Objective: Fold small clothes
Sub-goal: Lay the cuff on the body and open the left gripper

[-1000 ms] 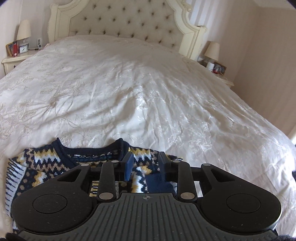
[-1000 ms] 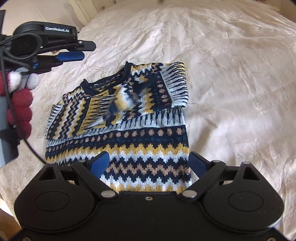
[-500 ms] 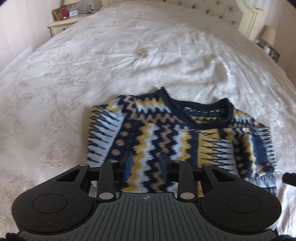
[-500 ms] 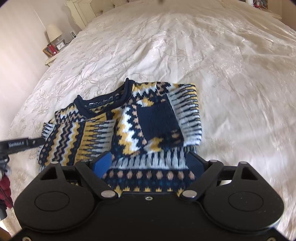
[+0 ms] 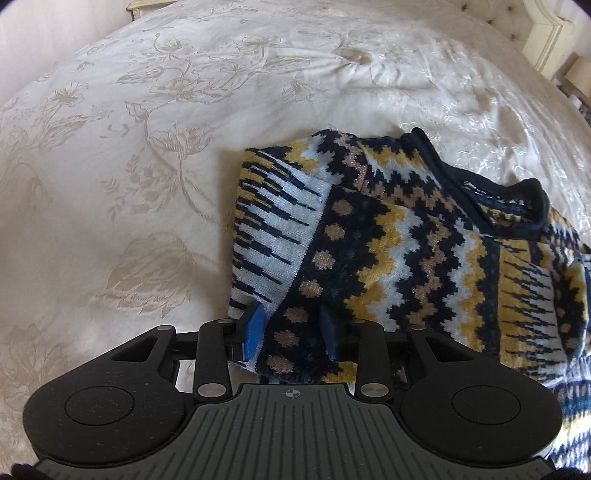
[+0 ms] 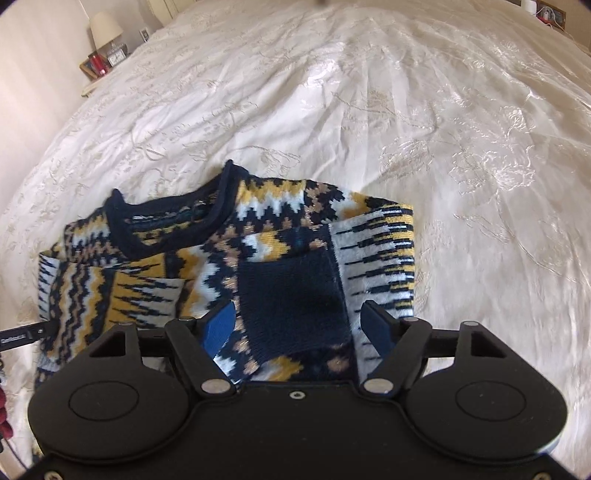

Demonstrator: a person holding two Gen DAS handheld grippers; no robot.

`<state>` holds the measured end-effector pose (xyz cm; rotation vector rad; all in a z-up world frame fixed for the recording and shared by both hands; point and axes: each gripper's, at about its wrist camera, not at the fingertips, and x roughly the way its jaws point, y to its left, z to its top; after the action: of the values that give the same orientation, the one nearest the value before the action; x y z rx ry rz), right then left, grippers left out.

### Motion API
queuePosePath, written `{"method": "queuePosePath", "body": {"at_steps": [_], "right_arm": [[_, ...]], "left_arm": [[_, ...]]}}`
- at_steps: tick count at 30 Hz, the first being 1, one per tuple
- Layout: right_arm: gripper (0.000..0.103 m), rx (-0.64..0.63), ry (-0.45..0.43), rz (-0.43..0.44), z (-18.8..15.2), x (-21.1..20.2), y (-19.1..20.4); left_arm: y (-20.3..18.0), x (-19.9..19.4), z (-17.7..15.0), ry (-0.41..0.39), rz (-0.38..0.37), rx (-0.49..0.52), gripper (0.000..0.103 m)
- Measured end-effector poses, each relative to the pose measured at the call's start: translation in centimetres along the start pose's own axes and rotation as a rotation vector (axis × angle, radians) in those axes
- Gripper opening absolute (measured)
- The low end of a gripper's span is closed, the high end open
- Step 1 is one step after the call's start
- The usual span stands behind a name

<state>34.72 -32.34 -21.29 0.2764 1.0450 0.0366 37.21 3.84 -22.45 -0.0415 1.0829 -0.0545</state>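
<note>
A small knitted sweater (image 5: 399,236) in navy, yellow, white and tan zigzags lies flat on the bed, both sleeves folded in over the chest, navy collar (image 5: 517,206) at the far side. My left gripper (image 5: 290,328) is open low over the sweater's left edge, fabric lying between its blue pads. In the right wrist view the sweater (image 6: 229,258) lies just ahead, its navy sleeve cuff (image 6: 291,295) on top. My right gripper (image 6: 301,326) is open wide over the right half, holding nothing.
The cream embroidered bedspread (image 5: 129,166) spreads all around the sweater. A bedside table with a lamp (image 6: 105,26) and a clock stands at the far left of the right wrist view. The headboard corner (image 5: 546,33) shows at the upper right of the left wrist view.
My left gripper let go of the sleeve, swung to the sweater's left edge and dropped low over it. My right gripper moved forward over the right half, staying open.
</note>
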Motion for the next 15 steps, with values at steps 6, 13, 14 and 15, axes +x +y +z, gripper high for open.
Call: {"method": "queuePosePath", "body": {"at_steps": [6,13,14,15], "right_arm": [[0.073,0.003,0.044,0.016,0.3,2.3,-0.5],[0.018,0.017,0.018,0.004,0.8,0.4,-0.5],[0.014,0.032,-0.008,0.026,0.8,-0.6,-0.7],[0.014,0.038,-0.031,0.033,0.8,-1.7,-0.9]], "left_arm": [[0.1,0.2,0.0,-0.002,-0.006,-0.022,0.036],[0.0,0.3,0.2,0.007,-0.008,-0.020,0.037],[0.0,0.3,0.3,0.008,-0.009,-0.021,0.037],[0.0,0.3,0.3,0.009,-0.010,-0.021,0.037]]}}
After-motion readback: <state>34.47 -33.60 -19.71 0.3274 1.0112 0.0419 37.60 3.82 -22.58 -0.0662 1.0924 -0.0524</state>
